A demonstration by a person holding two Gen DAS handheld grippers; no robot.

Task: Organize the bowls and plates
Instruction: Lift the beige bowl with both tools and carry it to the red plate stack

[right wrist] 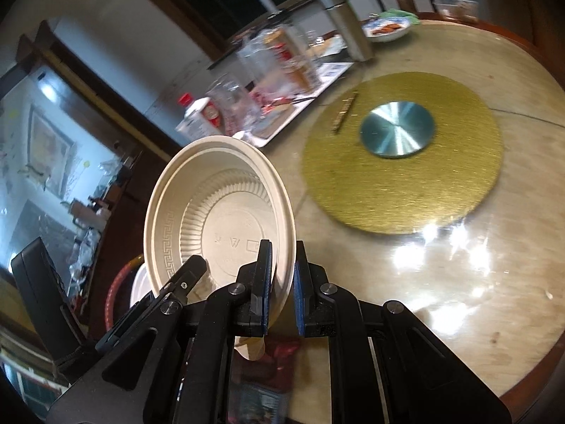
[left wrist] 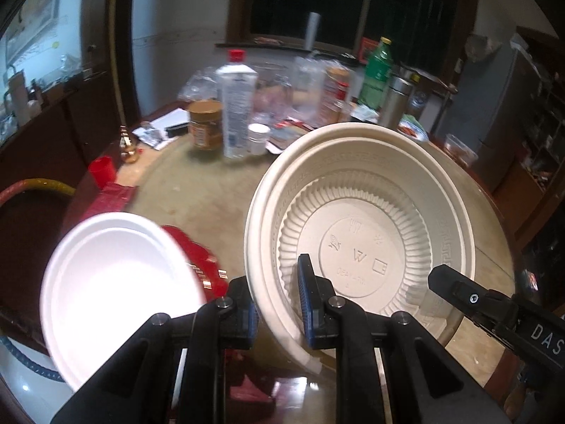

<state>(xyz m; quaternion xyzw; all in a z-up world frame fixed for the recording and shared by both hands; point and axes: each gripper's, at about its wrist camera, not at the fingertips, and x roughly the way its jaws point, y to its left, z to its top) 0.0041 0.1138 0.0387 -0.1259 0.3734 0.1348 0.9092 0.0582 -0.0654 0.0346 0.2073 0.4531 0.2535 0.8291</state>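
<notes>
Beige bowl (left wrist: 360, 233) | both jaws clamp rim | white plate (left wrist: 116, 282) blurred, cropped

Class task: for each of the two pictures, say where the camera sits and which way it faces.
Left wrist: sits on the left gripper, facing bottles across the table; its fingers clamp the beige bowl rim; right gripper's tip intrudes.
Right wrist: sits on the right gripper, facing the gold turntable; its fingers straddle the bowl's opposite rim.
Shared: the beige bowl, a white plate.
</notes>
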